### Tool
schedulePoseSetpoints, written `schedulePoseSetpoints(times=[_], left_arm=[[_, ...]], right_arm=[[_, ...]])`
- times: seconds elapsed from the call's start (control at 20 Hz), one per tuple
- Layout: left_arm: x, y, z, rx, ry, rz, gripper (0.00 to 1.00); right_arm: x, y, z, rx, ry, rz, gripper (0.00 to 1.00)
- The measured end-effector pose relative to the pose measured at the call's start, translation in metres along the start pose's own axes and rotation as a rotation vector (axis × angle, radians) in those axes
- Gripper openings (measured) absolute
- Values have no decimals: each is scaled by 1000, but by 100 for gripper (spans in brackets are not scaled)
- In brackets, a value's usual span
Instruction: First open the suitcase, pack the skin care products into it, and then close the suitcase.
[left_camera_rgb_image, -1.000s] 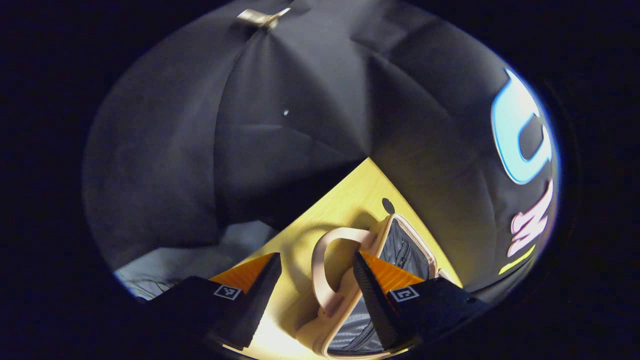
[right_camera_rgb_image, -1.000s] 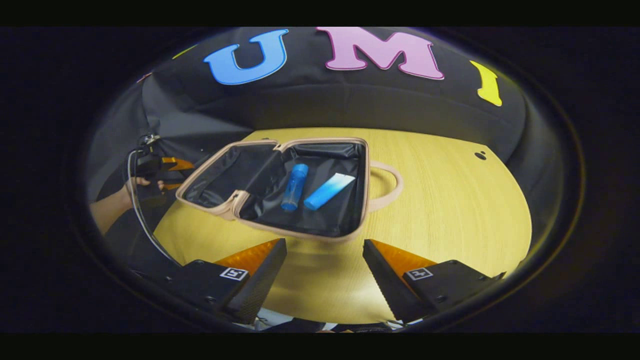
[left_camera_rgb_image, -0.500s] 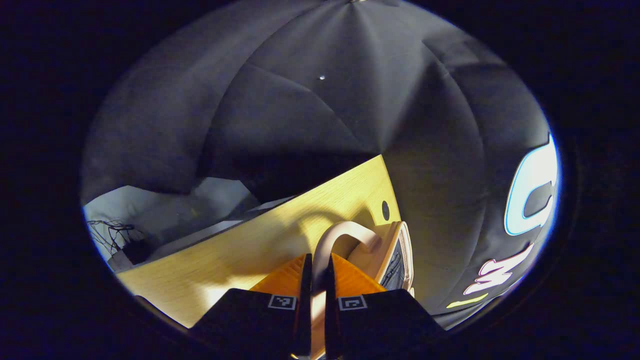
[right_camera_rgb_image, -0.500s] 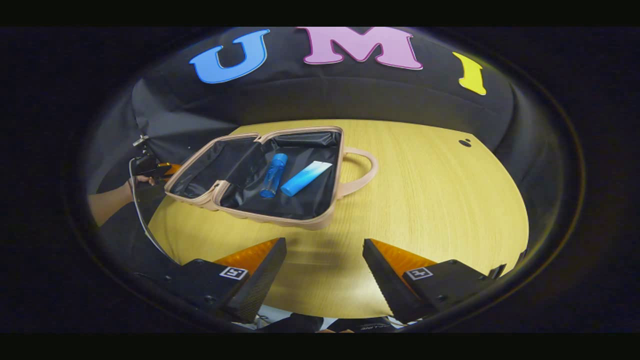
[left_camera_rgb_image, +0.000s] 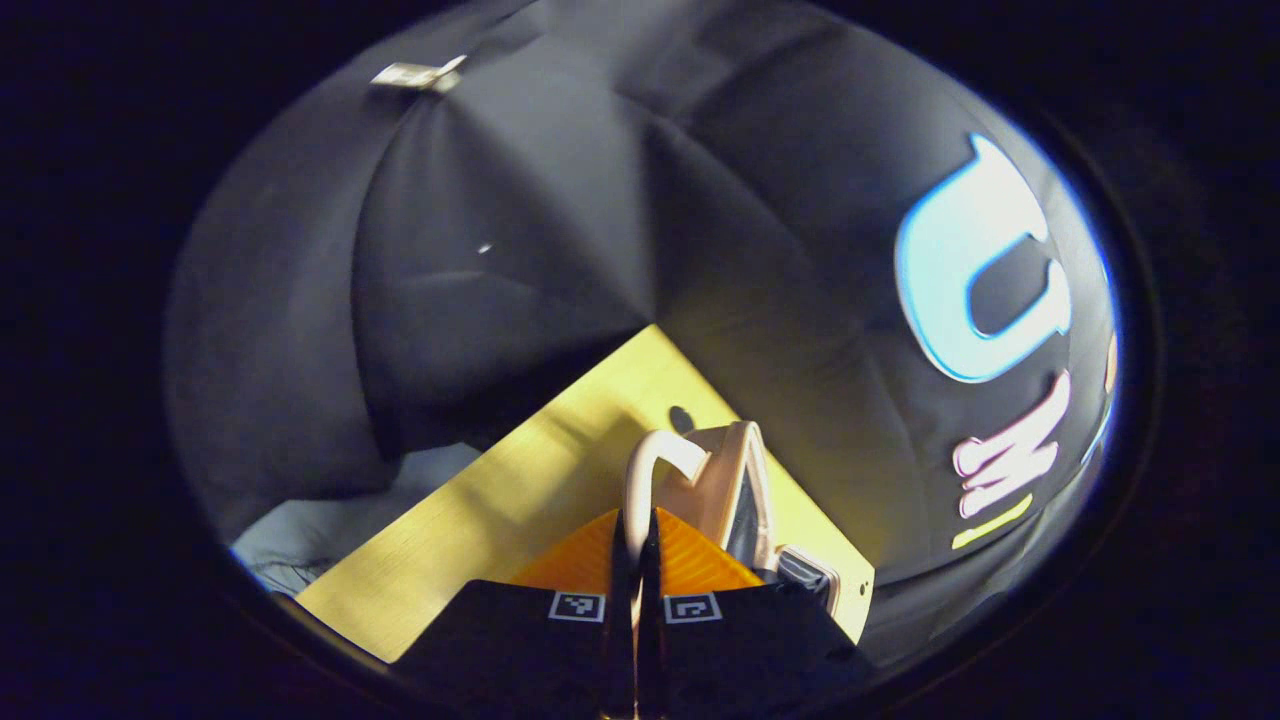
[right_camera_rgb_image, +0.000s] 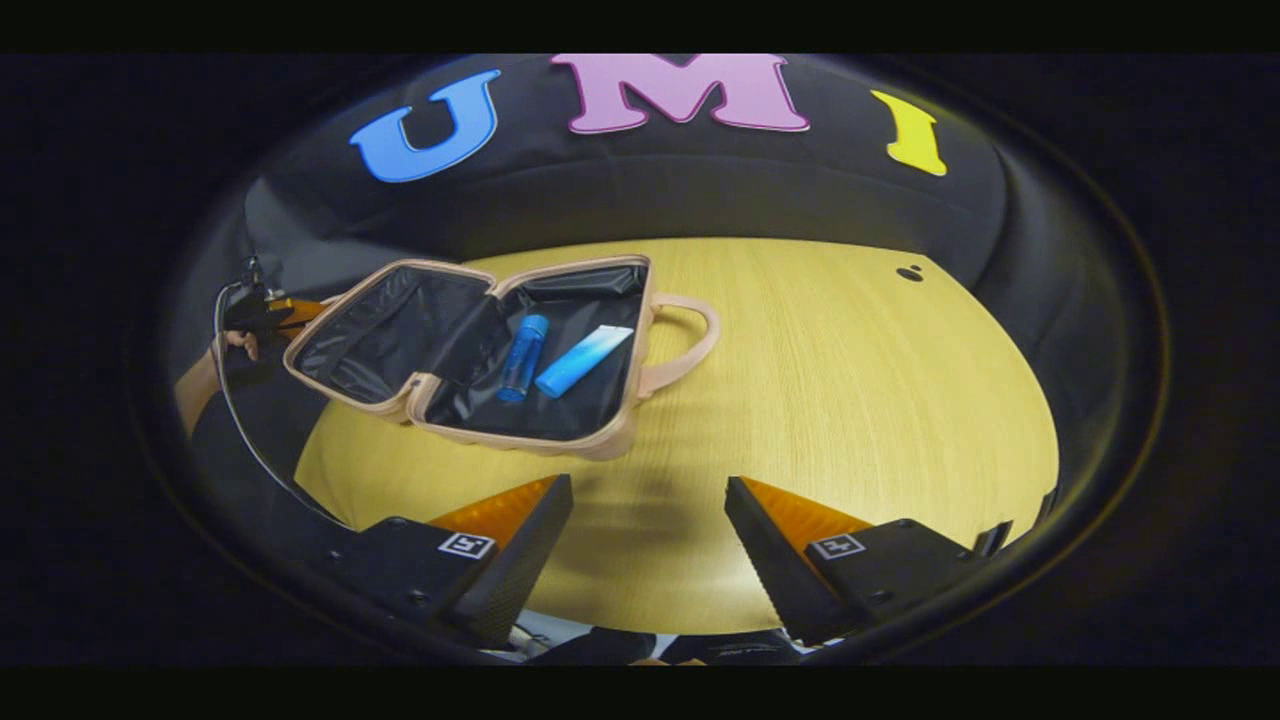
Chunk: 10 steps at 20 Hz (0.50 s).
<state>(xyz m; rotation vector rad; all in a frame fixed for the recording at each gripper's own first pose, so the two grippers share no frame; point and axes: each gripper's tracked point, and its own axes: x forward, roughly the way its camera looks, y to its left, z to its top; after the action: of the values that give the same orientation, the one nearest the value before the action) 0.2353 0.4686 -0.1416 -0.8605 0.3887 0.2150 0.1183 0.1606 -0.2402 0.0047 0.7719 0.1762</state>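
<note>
In the right gripper view a pink suitcase (right_camera_rgb_image: 560, 442) lies open on the yellow table, its black lining showing. A blue bottle (right_camera_rgb_image: 523, 356) and a blue-and-white tube (right_camera_rgb_image: 583, 360) rest inside the right half. The lid (right_camera_rgb_image: 375, 335) is tilted up at the left, where a hand holds my left gripper (right_camera_rgb_image: 262, 315) against its far edge. In the left gripper view, my left gripper (left_camera_rgb_image: 636, 522) is shut on the lid's pink handle (left_camera_rgb_image: 650, 462). My right gripper (right_camera_rgb_image: 648, 500) stands open over bare table, a short way in front of the suitcase.
The round wooden table (right_camera_rgb_image: 850, 400) stretches to the right of the suitcase, with a small dark hole (right_camera_rgb_image: 909, 272) near its far edge. A second pink handle (right_camera_rgb_image: 690, 335) sticks out from the suitcase's right side. Black cloth walls surround the table.
My left gripper went from open beside the lid's handle to shut on it, and the lid has tipped up. The right gripper has drawn back slightly from the suitcase.
</note>
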Motion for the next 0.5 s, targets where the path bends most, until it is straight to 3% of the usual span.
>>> schedulePoseSetpoints(times=[0.1,0.15,0.25,0.4,0.5], left_arm=[[-21,-55,2,95,2,-32,6],[-28,-82,2,130,2,-52,6],[-48,-138,-8,202,3,-110,7],[-61,-209,-46,340,23,-160,7],[-60,-249,-72,374,33,-202,7]], right_arm=[[-5,-1,9,6,-20,17,98],[-6,-5,14,4,-35,18,89],[-8,-24,23,15,-44,-6,98],[-8,-54,40,101,-50,-19,98],[-10,-82,53,129,-73,-45,98]])
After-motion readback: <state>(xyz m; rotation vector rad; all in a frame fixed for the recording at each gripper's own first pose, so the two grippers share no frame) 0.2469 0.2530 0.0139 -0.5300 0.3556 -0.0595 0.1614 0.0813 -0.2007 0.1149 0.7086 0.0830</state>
